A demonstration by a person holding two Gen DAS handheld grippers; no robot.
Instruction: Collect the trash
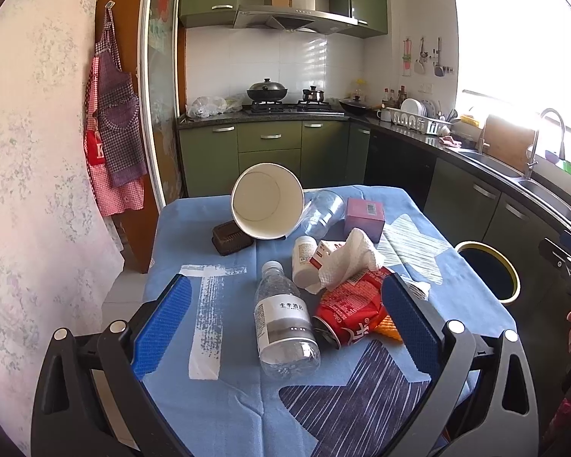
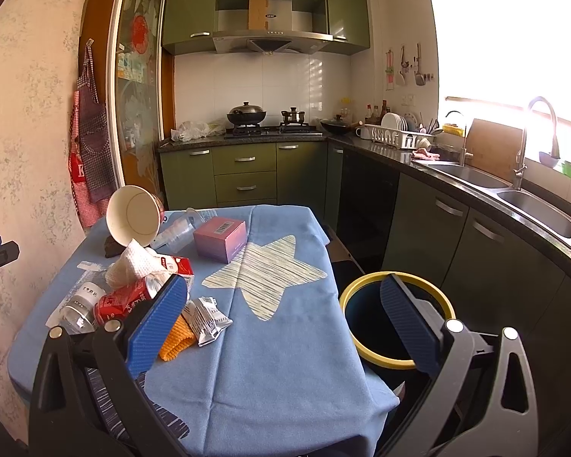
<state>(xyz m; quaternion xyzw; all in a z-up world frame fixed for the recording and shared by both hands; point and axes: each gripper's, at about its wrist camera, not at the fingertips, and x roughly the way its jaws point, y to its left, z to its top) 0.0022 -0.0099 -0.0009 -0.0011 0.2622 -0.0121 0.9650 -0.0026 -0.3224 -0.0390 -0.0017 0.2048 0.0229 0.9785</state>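
Nearest the left wrist camera, the left gripper (image 1: 285, 327) hangs over the blue tablecloth (image 1: 228, 419) with its blue pads spread wide and nothing between them, apparently framing the clear bottle (image 1: 283, 323) as a first pick; its white label carries Chinese characters too small to read surely; touching it lies a dented red can (image 1: 352, 318) with white script, under a crumpled tissue (image 1: 348, 261); a pink box (image 1: 364, 216) shows only a barcode; the right gripper (image 2: 285, 320), equally wide and empty, waits above the table edge beside the yellow-rimmed bin (image 2: 399, 320), likely placed close for dropping trash.
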